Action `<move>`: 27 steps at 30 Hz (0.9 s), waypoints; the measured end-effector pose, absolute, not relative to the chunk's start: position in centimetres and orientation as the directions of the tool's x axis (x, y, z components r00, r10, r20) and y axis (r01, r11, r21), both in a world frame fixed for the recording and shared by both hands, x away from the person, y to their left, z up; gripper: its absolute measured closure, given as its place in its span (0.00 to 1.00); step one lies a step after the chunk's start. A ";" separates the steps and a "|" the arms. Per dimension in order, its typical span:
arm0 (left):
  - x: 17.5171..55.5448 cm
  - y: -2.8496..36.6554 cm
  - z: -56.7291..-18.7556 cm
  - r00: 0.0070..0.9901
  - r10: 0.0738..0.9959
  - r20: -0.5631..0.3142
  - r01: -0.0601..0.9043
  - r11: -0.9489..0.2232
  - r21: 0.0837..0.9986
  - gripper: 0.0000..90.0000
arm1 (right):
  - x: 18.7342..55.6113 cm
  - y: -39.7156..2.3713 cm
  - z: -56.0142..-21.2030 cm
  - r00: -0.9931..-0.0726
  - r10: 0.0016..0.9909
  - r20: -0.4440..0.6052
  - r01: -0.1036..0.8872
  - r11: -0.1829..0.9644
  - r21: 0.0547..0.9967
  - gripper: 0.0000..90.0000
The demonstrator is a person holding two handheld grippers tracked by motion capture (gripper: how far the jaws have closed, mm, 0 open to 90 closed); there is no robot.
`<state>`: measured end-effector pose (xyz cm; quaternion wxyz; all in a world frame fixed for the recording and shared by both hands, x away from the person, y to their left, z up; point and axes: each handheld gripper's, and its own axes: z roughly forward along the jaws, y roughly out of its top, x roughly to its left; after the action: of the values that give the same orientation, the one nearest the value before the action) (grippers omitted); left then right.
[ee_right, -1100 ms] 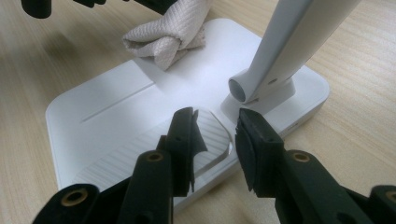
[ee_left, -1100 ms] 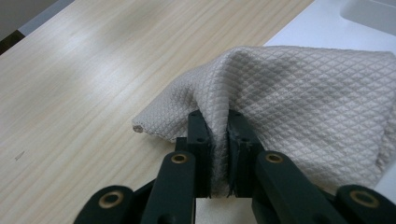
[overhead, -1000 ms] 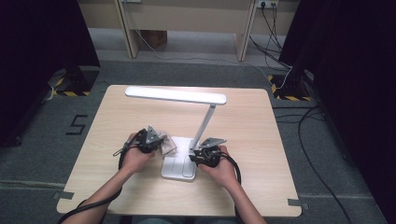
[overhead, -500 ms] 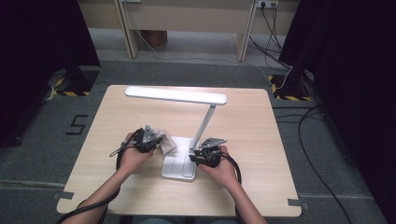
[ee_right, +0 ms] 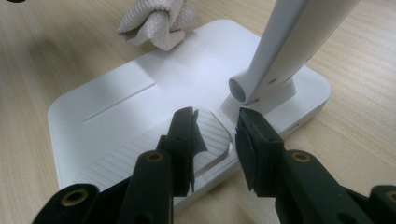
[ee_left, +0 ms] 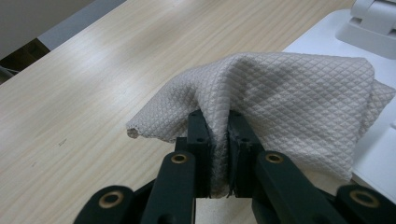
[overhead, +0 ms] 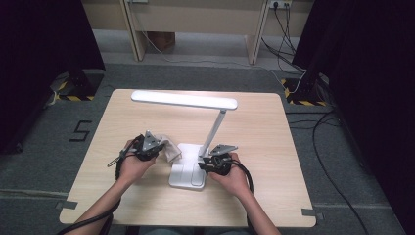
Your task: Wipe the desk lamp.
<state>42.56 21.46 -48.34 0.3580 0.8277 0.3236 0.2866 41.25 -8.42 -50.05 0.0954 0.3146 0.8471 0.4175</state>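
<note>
Left gripper (ee_left: 219,140): fingers clamped on bunched cloth (ee_left: 289,93) at lamp base (ee_right: 140,93) edge on tabletop (overhead: 254,127). Right gripper (ee_right: 215,135): fingers part-open, empty, over base corner. Risk: wiping push slides unbraced lamp; thin pinch could slip

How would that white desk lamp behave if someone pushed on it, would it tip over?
The desk lamp probably slides rather than tips: its flat base is broad and sits flush on the wooden table. Its long head overhangs on a slim, leaning arm, so a high push might rock it. It looks rigid.
</note>
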 end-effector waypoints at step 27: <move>40.2 25.8 -48.5 0.622 0.749 0.227 0.346 -0.523 0.779 0.90 | 41.1 -8.3 -50.0 -0.777 0.623 0.097 0.457 0.451 0.767 0.74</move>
<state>40.16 25.81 -48.49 0.3584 0.8263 0.3314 0.2811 41.06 -8.25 -50.01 0.0995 0.3191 0.8459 0.4155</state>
